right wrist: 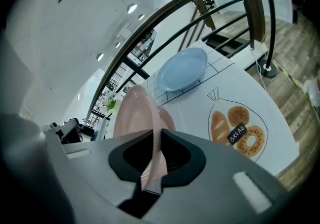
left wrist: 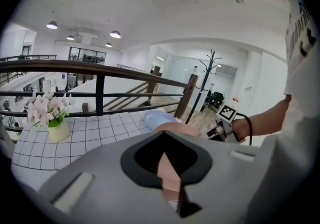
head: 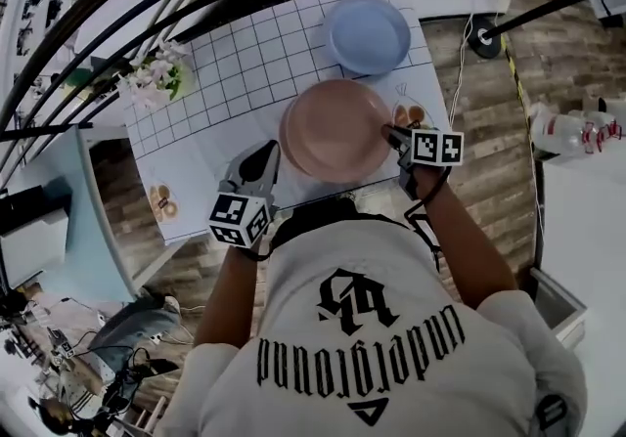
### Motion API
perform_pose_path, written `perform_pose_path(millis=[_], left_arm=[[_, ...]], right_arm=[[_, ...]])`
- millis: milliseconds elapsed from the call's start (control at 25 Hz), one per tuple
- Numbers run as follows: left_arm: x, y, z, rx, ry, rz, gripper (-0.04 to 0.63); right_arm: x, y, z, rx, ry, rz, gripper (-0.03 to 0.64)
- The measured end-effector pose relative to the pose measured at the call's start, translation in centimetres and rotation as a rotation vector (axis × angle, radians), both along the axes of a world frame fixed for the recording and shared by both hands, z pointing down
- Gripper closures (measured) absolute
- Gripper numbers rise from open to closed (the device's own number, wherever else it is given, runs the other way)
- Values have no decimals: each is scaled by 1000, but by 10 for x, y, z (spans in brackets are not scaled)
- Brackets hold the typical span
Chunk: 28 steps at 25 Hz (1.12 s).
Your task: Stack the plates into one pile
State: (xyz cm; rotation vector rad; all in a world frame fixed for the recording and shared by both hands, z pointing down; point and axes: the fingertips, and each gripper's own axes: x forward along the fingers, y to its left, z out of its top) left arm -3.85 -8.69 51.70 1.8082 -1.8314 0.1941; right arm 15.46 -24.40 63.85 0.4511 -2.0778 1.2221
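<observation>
A pink plate (head: 333,127) hangs over the near part of the white grid-patterned table (head: 225,73), held from both sides. My left gripper (head: 269,153) is shut on its left rim, and the pink edge (left wrist: 175,129) runs down between the jaws (left wrist: 171,180). My right gripper (head: 391,135) is shut on its right rim, where the plate (right wrist: 132,113) stands tilted between the jaws (right wrist: 151,168). More pink (right wrist: 167,118) shows just behind it; I cannot tell whether that is a second plate. A light blue plate (head: 367,34) (right wrist: 180,70) (left wrist: 157,118) lies flat at the table's far right.
A pot of pale flowers (head: 156,78) (left wrist: 50,118) stands at the table's far left corner. A bread drawing (right wrist: 240,128) is printed beside the pink plate on the right. A dark railing (left wrist: 100,75) runs behind the table, and wooden floor (head: 489,132) lies to the right.
</observation>
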Motion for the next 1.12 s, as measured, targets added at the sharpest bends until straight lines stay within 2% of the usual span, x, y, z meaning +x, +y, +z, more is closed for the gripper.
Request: perform_pose_path(millis=[560, 880, 1120], left_arm=[[-11, -14, 39, -67, 52, 31, 546], [-13, -16, 48, -82, 72, 33, 546], [-11, -17, 47, -82, 67, 30, 546]], right_arm=[[4, 4, 51, -75, 92, 37, 569], [-4, -1, 58, -67, 87, 30, 568], [-1, -9, 56, -24, 98, 9, 540]])
